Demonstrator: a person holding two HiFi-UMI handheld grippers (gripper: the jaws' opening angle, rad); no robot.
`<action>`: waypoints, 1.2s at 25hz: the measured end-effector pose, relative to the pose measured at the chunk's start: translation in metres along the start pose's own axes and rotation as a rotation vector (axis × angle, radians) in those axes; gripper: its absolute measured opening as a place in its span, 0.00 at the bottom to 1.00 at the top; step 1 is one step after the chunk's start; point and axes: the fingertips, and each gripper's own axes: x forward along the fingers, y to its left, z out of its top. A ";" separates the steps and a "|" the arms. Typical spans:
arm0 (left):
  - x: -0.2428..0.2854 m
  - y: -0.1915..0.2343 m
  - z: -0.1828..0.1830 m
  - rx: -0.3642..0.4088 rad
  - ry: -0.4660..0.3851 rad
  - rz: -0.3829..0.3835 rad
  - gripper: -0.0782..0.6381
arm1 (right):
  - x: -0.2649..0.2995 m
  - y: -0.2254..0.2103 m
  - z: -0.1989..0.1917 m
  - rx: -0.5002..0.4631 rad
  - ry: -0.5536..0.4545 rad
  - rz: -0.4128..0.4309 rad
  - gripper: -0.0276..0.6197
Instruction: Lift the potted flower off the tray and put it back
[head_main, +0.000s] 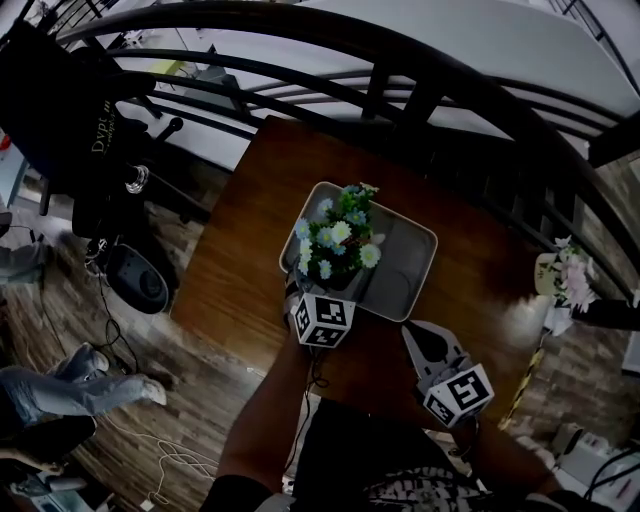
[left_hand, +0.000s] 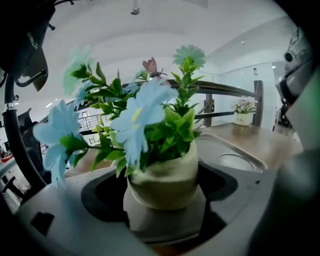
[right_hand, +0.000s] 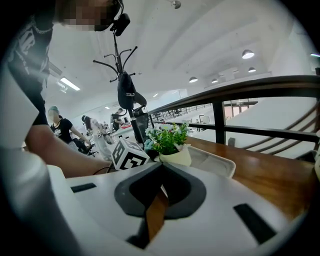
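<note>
Potted flower (head_main: 335, 245) stands upright at the tray's (head_main: 405, 265) near-left corner, i.e. the corner closest to the person; the tray sits approx mid-table (head_main: 240, 260). L gripper (head_main: 308, 292) comes in low from the near side w/ jaws spread wide either side of the pot (left_hand: 162, 177), gaps showing both sides, so not pinching. Prob placed low like that to take the pot body, not the stems. R gripper (head_main: 415, 335) has its jaws together on nothing, parked over the table's near edge, off the tray's near-right corner, prob just kept clear since one gripper suffices for the pot
</note>
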 end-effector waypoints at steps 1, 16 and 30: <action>-0.003 -0.001 0.000 -0.001 -0.006 0.001 0.75 | -0.001 -0.001 0.000 -0.001 0.000 -0.001 0.03; -0.071 -0.022 -0.017 -0.045 -0.068 0.099 0.74 | -0.029 0.009 0.006 -0.038 -0.003 0.030 0.03; -0.141 -0.048 -0.058 -0.151 -0.141 0.155 0.74 | -0.044 0.038 -0.002 -0.094 0.011 0.101 0.03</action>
